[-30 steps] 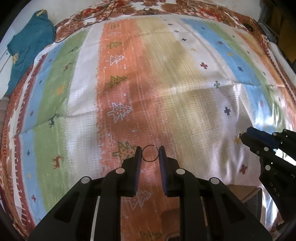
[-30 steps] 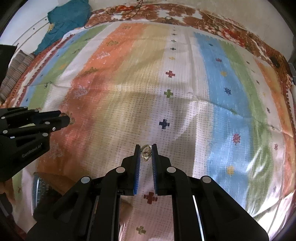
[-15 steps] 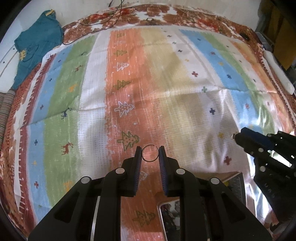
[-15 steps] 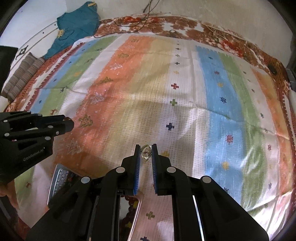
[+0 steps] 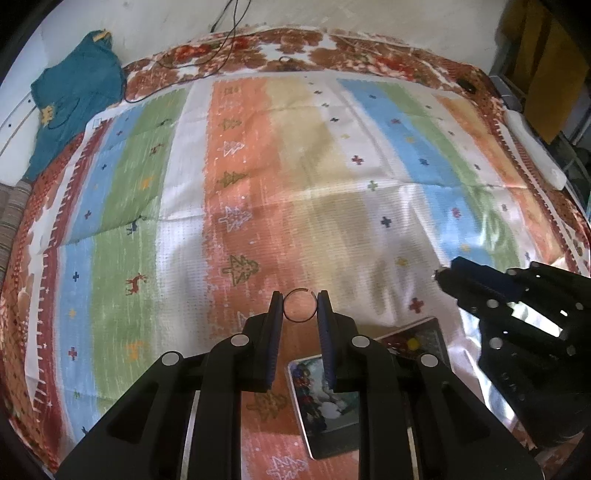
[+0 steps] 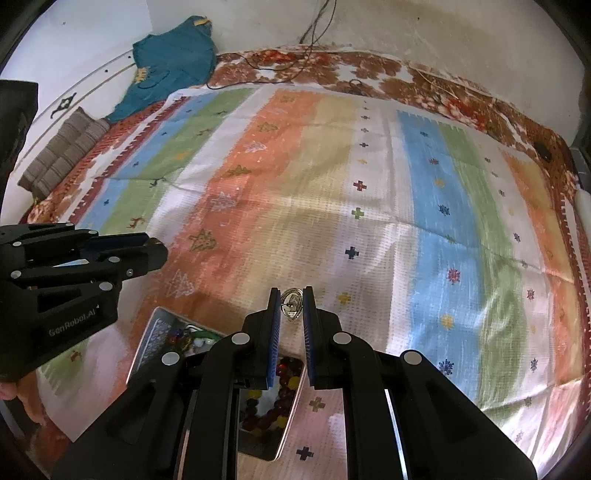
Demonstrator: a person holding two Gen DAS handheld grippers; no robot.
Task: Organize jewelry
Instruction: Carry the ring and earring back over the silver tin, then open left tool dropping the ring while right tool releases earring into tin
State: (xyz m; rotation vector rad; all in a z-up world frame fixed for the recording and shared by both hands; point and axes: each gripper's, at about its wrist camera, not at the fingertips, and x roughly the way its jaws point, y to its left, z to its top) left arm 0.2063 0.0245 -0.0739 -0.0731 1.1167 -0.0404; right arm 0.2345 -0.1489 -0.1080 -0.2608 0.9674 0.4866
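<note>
A striped blanket in orange, cream, blue and green bands, printed with little trees, deer and crosses, fills both views, and a teal garment lies crumpled at its far left corner beside a brown striped cushion (a thin black cable trails down the wall behind). On the near part of the blanket sit two shallow metal trays: one tray holding mixed coloured beads and pale pieces, and just beside it a second tray with dark red and yellow beads, both partly hidden under the gripper bodies. The left gripper is held above the blanket with its jaws a narrow gap apart, pinching a thin open wire ring between the blue pads. The right gripper has its jaws closer together, clamped on a small gold ring with an ornamented face, raised above the second tray's far end.
</note>
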